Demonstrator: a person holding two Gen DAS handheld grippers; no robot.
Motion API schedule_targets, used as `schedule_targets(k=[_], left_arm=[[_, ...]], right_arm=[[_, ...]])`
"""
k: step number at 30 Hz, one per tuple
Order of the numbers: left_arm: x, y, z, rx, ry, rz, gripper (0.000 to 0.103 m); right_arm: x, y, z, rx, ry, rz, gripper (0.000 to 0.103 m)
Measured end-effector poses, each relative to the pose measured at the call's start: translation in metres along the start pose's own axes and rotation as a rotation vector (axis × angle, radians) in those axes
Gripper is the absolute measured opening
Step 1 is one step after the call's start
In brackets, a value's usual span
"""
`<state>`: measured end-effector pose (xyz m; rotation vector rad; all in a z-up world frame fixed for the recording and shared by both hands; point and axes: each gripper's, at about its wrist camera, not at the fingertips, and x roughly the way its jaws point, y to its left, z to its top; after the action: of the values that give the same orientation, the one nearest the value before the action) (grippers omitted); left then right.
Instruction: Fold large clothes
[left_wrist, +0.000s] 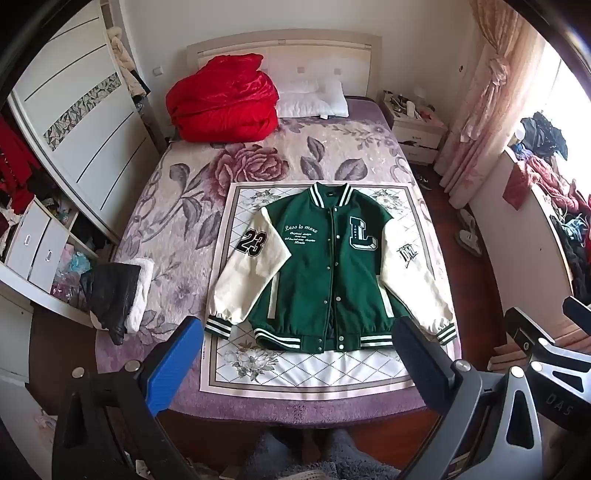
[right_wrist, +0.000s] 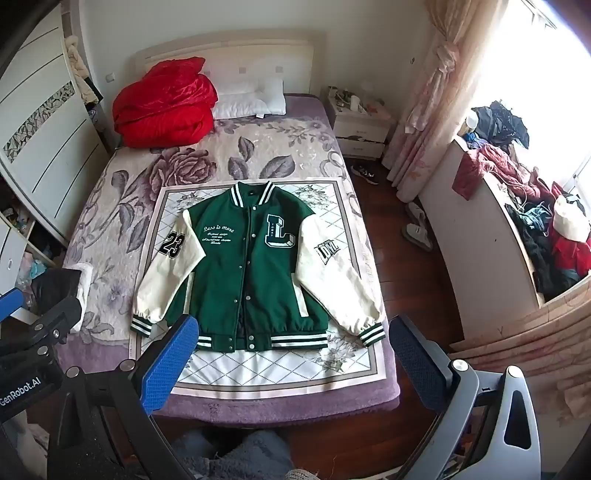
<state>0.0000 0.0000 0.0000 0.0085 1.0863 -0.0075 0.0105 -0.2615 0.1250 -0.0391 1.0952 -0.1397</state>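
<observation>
A green varsity jacket (left_wrist: 325, 273) with cream sleeves lies flat, front up and snapped shut, on a patterned cloth (left_wrist: 295, 373) on the bed; it also shows in the right wrist view (right_wrist: 251, 269). Both sleeves angle outward and down. My left gripper (left_wrist: 299, 354) is open and empty, held above the bed's foot, short of the jacket hem. My right gripper (right_wrist: 295, 350) is open and empty, likewise above the foot of the bed and to the right of the left one. The right gripper's body shows at the right edge of the left wrist view (left_wrist: 546, 354).
A red quilt (left_wrist: 225, 99) and white pillow (left_wrist: 314, 98) sit at the headboard. A black and white garment (left_wrist: 118, 295) lies on the bed's left edge. Wardrobe (left_wrist: 74, 122) at left, nightstand (left_wrist: 413, 129) and cluttered shelf (right_wrist: 524, 221) at right.
</observation>
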Motion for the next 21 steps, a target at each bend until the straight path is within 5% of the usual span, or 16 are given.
schedule_targets(k=[21], left_arm=[[-0.0001,0.0000,0.0000,-0.001,-0.004,-0.002,0.103]], right_arm=[[0.0011,0.0030,0.0040,-0.001,0.001,0.000,0.103]])
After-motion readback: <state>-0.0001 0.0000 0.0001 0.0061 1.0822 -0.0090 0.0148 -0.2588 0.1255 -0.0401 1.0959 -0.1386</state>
